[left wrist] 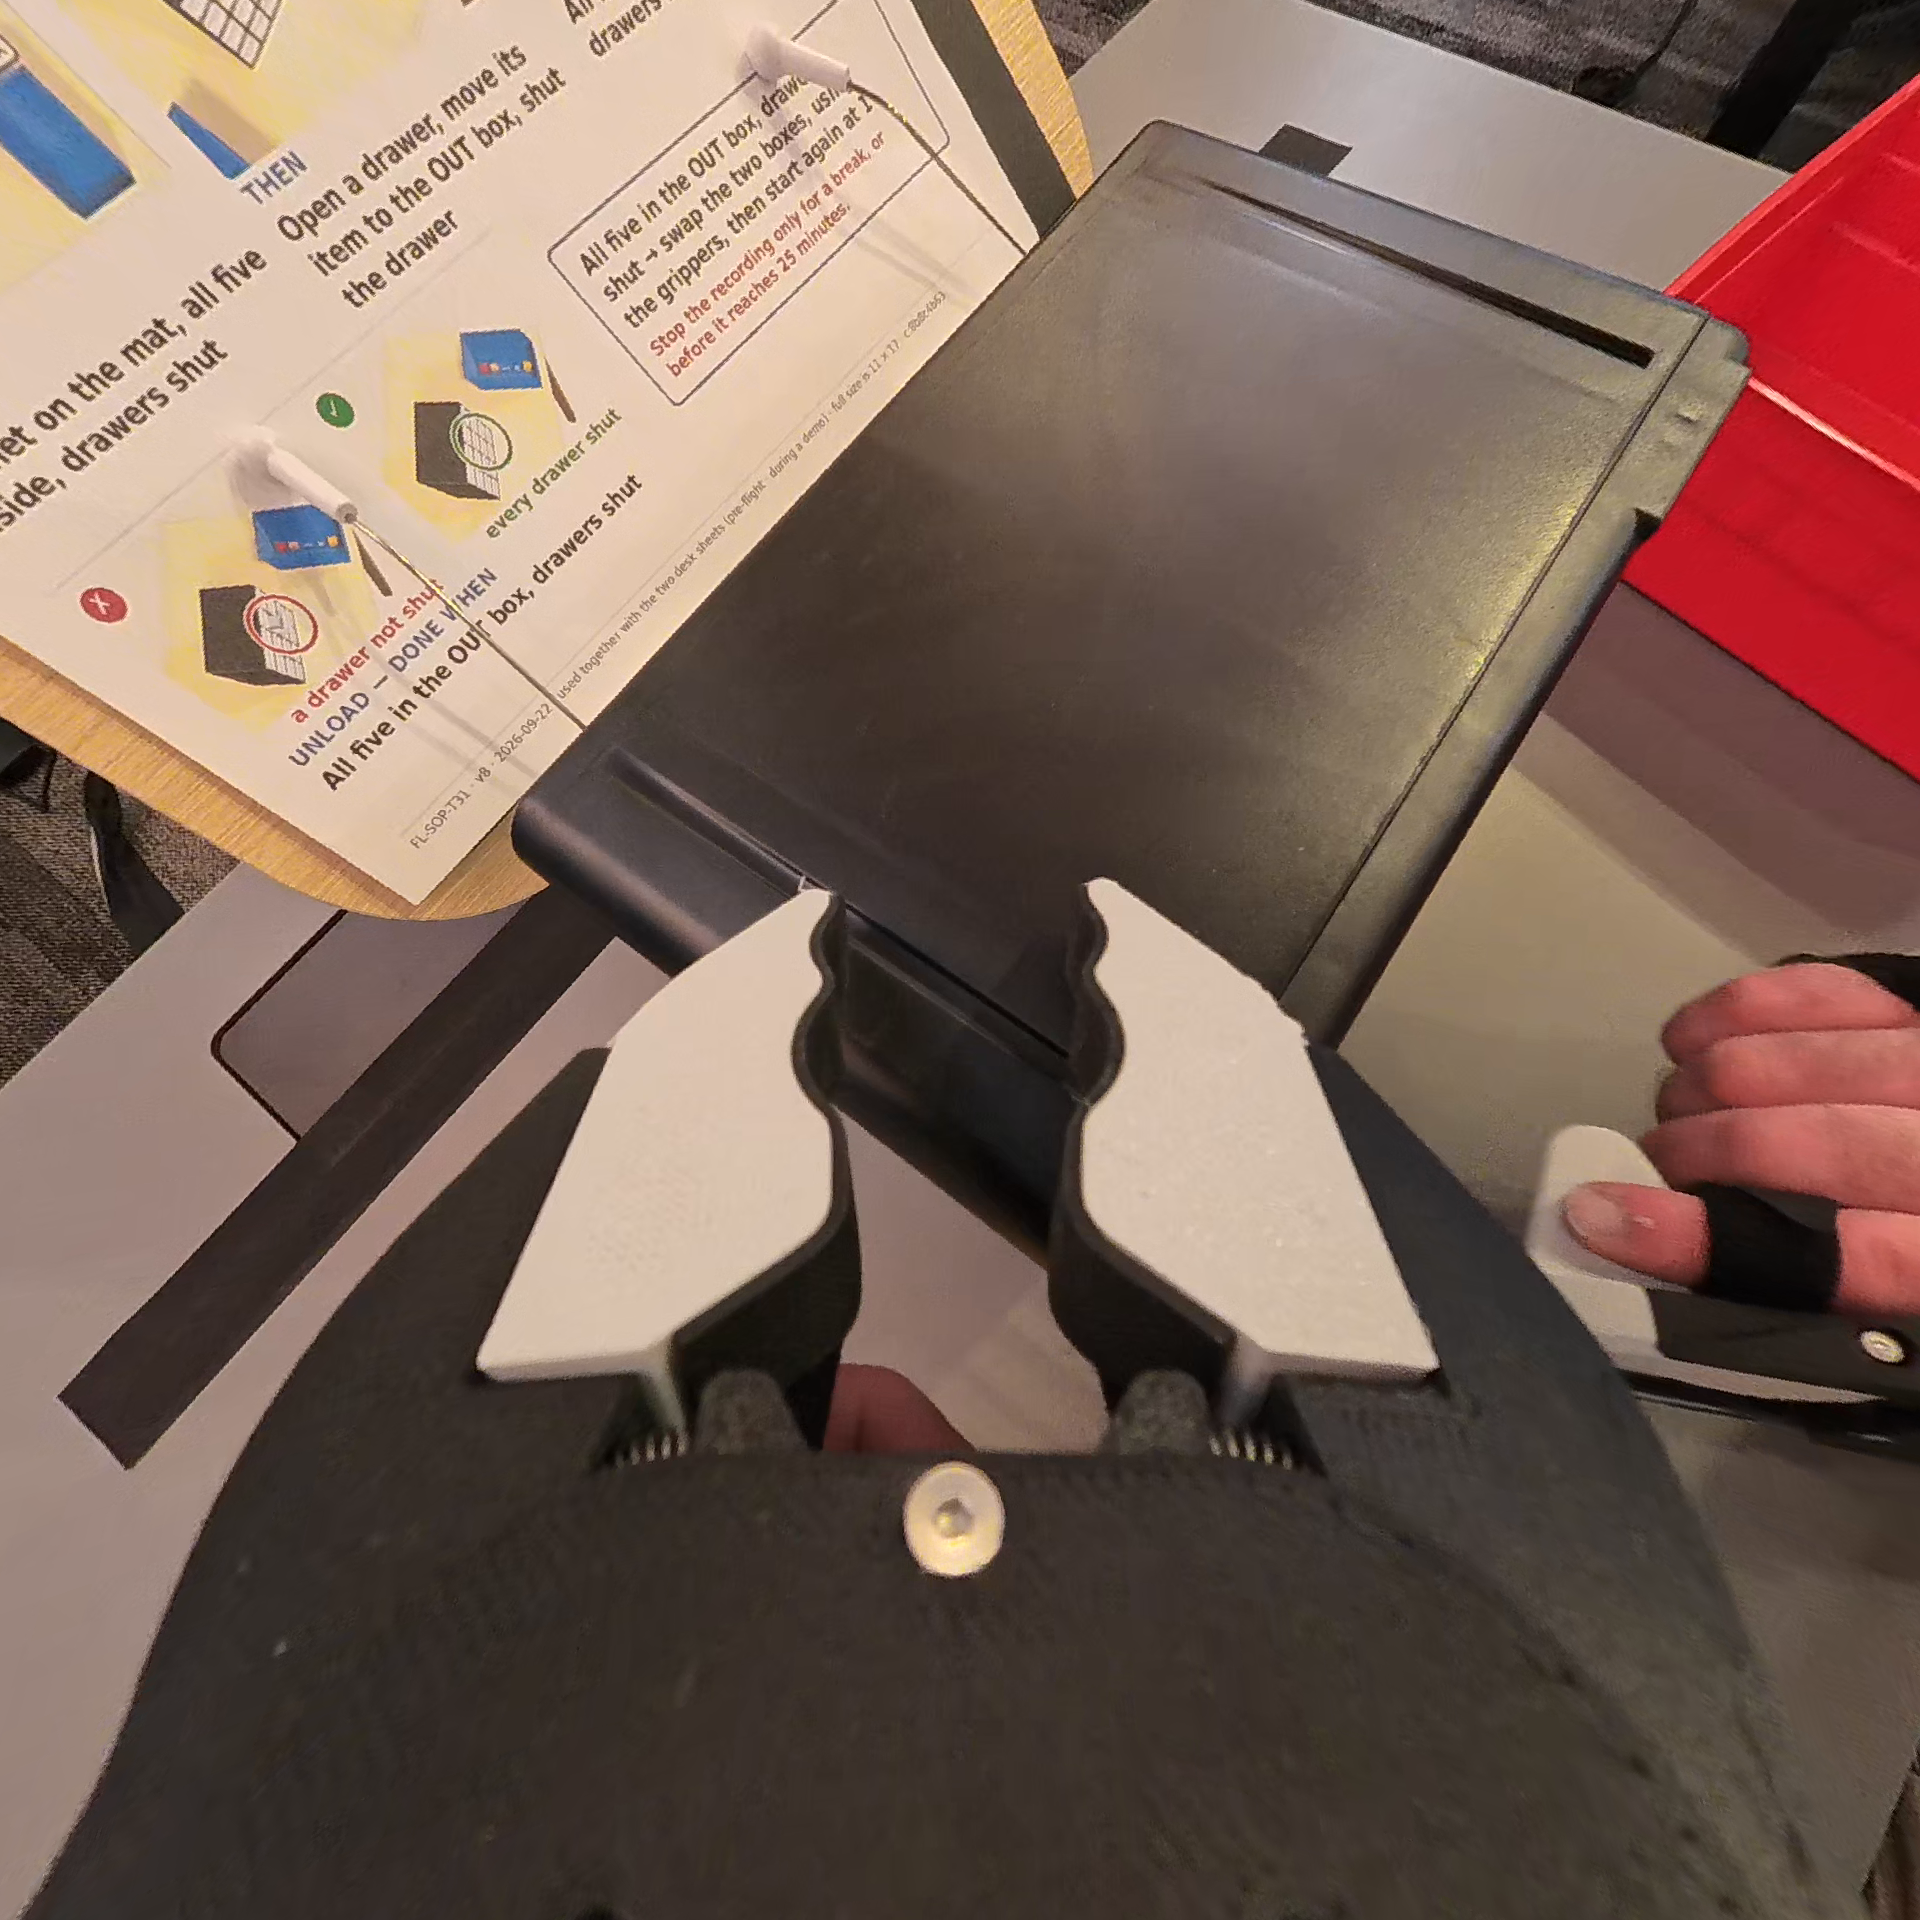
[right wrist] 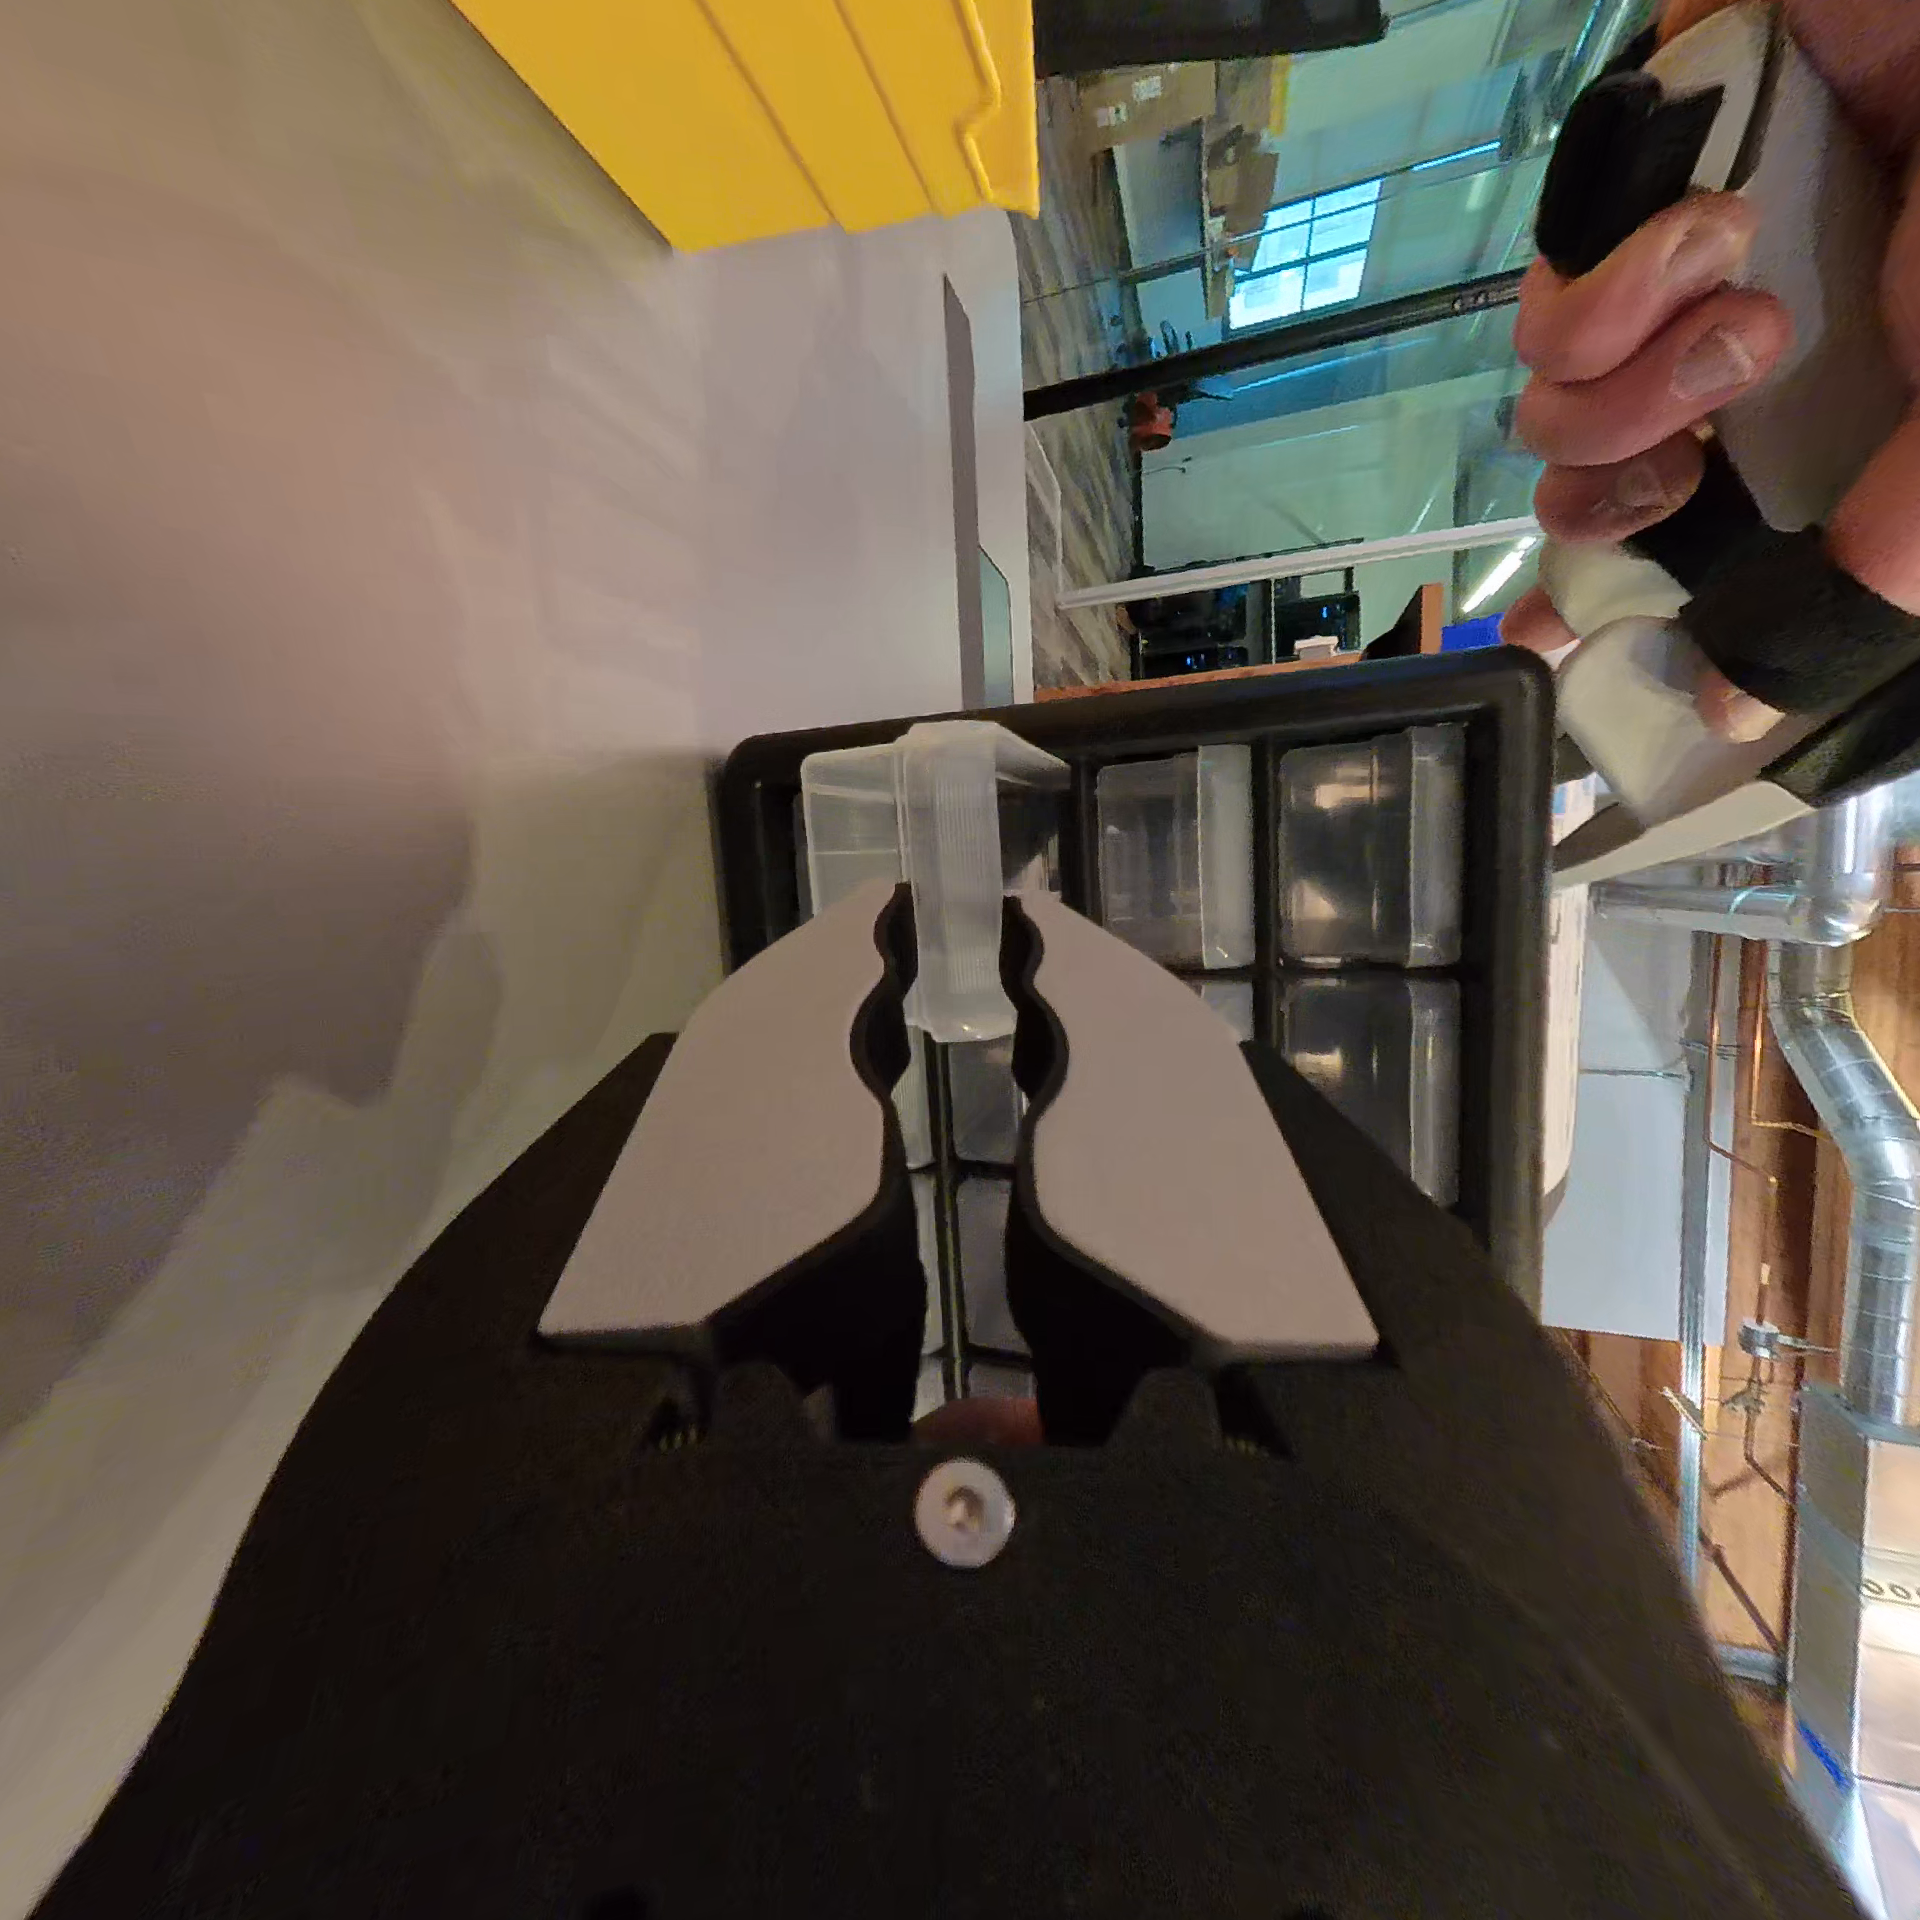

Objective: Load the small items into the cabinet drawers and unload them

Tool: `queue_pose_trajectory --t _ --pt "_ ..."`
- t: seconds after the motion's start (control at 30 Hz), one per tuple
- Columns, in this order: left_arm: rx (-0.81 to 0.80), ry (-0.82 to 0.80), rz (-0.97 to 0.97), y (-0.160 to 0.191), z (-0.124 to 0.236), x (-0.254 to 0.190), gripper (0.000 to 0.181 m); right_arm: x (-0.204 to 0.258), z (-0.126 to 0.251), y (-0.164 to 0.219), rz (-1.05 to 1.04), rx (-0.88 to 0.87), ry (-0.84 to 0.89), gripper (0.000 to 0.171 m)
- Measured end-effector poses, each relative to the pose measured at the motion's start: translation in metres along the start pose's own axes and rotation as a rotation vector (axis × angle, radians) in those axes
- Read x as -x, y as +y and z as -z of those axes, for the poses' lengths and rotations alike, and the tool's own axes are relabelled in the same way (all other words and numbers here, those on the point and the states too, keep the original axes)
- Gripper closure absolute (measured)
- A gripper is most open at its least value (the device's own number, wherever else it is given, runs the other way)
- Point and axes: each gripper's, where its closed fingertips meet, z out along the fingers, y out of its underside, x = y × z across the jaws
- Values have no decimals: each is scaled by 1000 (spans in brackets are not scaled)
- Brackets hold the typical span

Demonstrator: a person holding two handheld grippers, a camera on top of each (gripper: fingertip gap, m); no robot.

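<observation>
A grey bench [left wrist: 1621, 831] carries everything here, with an open workshop of glass walls and metal ducting showing behind it in my right wrist view. The black cabinet [left wrist: 1195, 540] stands on the bench, and from my left wrist view I look down on its flat top. My left gripper [left wrist: 956, 997] sits at the cabinet's near top edge, its fingers apart with that edge showing between them; I cannot tell whether they touch it. A printed sheet [left wrist: 436, 343] on a wooden board [left wrist: 187, 800] lies to the left of the cabinet, and a red bin [left wrist: 1818, 395] lies to the right. A hand [left wrist: 1787, 1122] shows at the right edge of this view.

In my right wrist view I face the cabinet's front grid of clear drawers. My right gripper [right wrist: 958, 940] has its fingers clamped on the clear tab of a corner drawer [right wrist: 862, 821], which stands a little proud of the frame. A yellow bin [right wrist: 831, 104] sits on the bench beyond. The other hand [right wrist: 1704, 416] is at the cabinet's far side.
</observation>
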Motion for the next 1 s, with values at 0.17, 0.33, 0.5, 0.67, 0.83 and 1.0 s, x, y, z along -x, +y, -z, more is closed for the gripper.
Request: queue_pose_trajectory --t 0.17,0.33,0.5,0.67,0.83,1.0 --pt "-10 4 8 0 0 0 141 8 18 -7 -1 -18 -47 157" --pt "-17 4 11 0 1 0 141 16 22 -8 -64 -33 -91 151" --pt "-19 6 13 0 1 0 141 21 21 -8 -57 -31 -154 133" --pt "-22 7 15 -1 1 0 141 16 35 -22 -148 -144 -224 137" --pt "-16 7 14 0 1 0 142 -13 19 -15 -430 -118 -363 147" --pt "-20 9 23 0 1 0 142 -8 -20 6 -463 47 -510 144"
